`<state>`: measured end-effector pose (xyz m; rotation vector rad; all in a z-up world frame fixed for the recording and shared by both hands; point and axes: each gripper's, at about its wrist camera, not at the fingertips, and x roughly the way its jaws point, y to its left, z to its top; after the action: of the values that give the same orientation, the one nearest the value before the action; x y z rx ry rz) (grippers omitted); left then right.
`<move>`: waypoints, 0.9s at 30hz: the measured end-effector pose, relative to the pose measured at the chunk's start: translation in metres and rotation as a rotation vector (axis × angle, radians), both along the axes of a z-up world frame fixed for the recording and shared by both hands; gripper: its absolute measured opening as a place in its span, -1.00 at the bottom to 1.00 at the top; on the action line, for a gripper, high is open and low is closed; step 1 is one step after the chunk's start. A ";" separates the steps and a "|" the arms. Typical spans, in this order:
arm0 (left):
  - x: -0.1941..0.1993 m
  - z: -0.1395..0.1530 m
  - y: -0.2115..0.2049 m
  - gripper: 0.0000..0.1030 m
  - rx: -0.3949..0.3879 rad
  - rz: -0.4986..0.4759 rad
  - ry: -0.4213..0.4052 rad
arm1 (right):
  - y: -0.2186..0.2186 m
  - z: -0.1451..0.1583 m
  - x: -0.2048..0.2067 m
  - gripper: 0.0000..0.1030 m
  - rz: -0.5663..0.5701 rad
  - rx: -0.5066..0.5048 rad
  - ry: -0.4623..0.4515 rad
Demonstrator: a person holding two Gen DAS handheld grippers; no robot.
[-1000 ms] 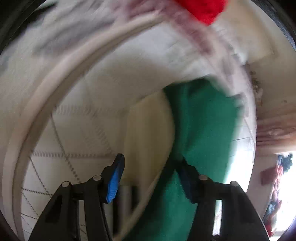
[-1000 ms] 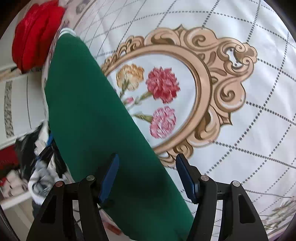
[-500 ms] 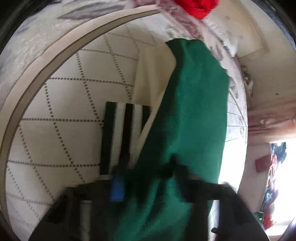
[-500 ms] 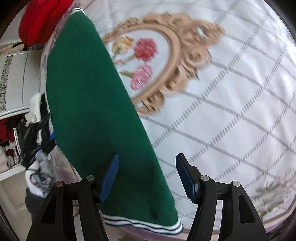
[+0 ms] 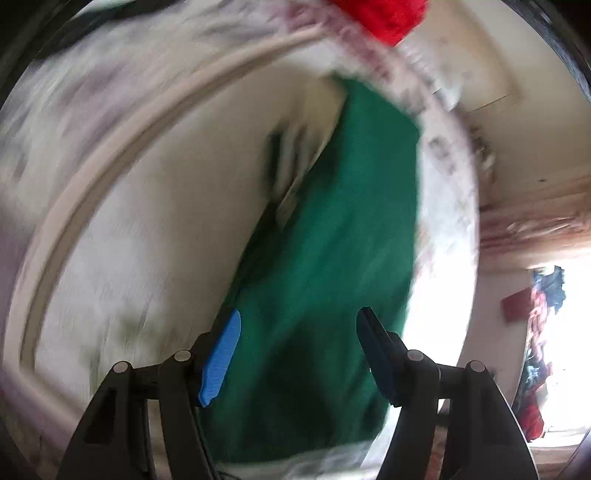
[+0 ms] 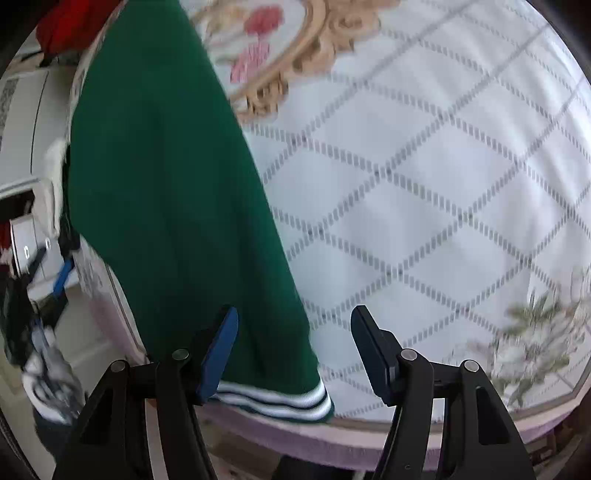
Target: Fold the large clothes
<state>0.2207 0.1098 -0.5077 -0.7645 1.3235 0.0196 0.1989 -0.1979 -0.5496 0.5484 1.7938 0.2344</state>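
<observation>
A green sweater [image 6: 173, 192] lies folded in a long strip along the left side of a bed, its white-and-dark striped hem [image 6: 273, 400] at the near edge, as seen from the right wrist camera. The right claw [image 6: 293, 350] hovers over that near end with its jaws spread wide and nothing between them; the left blue pad sits above the green cloth, the right pad above the bedspread [image 6: 424, 192], white with a dotted diamond pattern and a gold-framed flower medallion [image 6: 295, 44] at the far side. A red garment [image 6: 66, 26] rests at the far left corner.

The left wrist view is heavily blurred. The left claw [image 5: 299, 354] likewise stands open and empty, pointed along the sweater [image 5: 332, 266], which runs from between the pads toward the far edge of the bed [image 5: 147, 229]. A striped cuff or band [image 5: 288, 162] shows dimly beside the green cloth. The red garment [image 5: 384, 18] appears at the far edge, with hanging clothes [image 5: 543, 306] by a bright window at right.
</observation>
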 end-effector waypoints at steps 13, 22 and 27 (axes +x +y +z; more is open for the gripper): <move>-0.097 -0.045 -0.048 -0.69 0.020 0.079 0.038 | 0.018 -0.011 -0.060 -0.61 0.062 -0.009 -0.026; -0.121 -0.080 -0.063 -0.71 -0.037 0.077 0.102 | -0.002 0.033 -0.073 -0.79 0.114 -0.117 -0.099; -0.114 -0.084 -0.059 -0.61 -0.120 0.112 0.117 | -0.002 -0.011 -0.068 -0.66 0.139 -0.122 0.010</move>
<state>0.1066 0.0512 -0.5913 -0.9510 1.4007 0.0751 0.1310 -0.2003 -0.5603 0.3392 1.8444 0.2159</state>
